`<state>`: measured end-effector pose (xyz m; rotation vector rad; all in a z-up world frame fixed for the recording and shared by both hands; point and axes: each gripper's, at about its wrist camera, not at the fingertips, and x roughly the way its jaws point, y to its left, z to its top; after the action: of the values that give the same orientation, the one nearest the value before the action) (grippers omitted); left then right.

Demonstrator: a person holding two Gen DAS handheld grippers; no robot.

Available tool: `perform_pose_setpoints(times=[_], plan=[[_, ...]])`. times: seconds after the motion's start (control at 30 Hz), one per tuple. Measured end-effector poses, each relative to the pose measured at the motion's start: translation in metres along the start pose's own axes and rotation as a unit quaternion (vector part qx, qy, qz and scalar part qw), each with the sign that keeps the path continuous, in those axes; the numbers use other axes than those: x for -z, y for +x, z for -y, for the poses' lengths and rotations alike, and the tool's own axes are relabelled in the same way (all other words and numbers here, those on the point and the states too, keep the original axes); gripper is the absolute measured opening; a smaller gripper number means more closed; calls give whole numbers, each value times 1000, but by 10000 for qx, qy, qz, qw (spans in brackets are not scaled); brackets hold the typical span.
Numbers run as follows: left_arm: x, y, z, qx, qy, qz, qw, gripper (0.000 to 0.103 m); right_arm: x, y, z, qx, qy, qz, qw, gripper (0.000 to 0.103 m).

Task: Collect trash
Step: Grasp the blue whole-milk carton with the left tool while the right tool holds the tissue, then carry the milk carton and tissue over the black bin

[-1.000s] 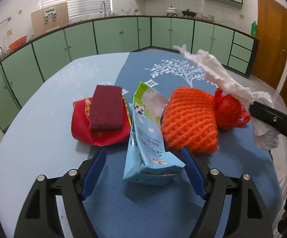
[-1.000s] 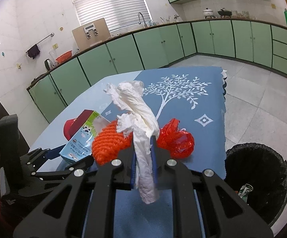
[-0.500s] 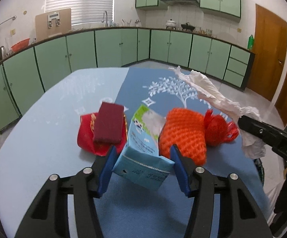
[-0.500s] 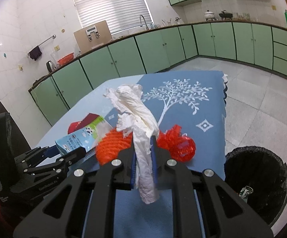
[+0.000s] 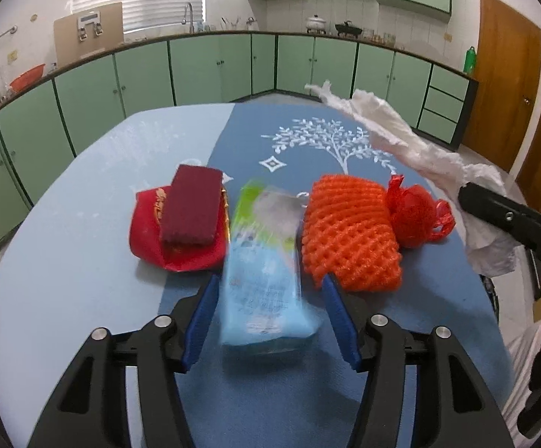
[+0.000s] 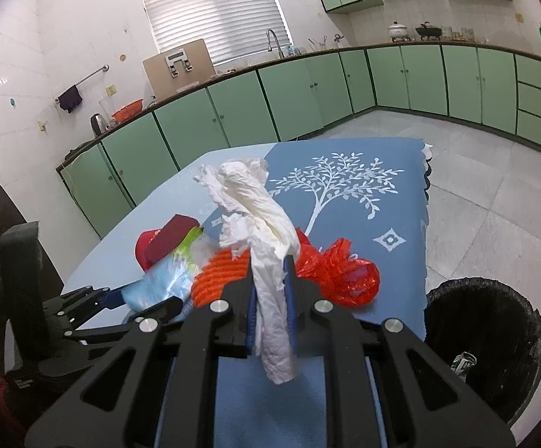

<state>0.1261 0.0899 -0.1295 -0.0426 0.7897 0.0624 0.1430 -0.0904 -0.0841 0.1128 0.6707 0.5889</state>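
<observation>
The blue snack packet (image 5: 266, 280), gripped and lifted half a second earlier, is now blurred and loose between the left tool's (image 5: 270, 317) opening pads; re-gripping is judged necessary. The crumpled tissue (image 6: 266, 261) is pinched by the right tool (image 6: 270, 317), with the black bin (image 6: 487, 343) at 3 o'clock beyond the tabletop (image 5: 65, 261).

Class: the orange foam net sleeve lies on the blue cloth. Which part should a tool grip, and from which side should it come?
Grip the orange foam net sleeve across its near end, coming from the near table edge. That end faces the left tool unobstructed; the blue packet crowds its left flank and the red plastic bag its right. It looks soft, so a pinch should hold.
</observation>
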Motion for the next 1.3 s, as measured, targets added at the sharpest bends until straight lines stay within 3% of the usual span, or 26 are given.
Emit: perform_pose_setpoints(times=[0.27,0.3,0.33,0.4,1.0,1.3], plan=[[2,27,-2,-13,-52,-382,9993,59,3,6,2,20,38,-79,10000,12],[3,28,-3,-32,-57,-403,9992,57,3,6,2,17,36,-87,10000,12],[3,28,-3,-75,-69,-381,9992,48,3,6,2,17,33,-88,10000,12],[3,27,-4,-30,-101,-366,9993,46,3,5,1,15,32,-82,10000,12],[-33,-47,1,206,-154,643,9976,46,-16,-26,-3,-16,-55,330,9994,12],[-46,-63,20,376,-49,891,9953,46,-21,-43,4,80,-23,458,9989,12]])
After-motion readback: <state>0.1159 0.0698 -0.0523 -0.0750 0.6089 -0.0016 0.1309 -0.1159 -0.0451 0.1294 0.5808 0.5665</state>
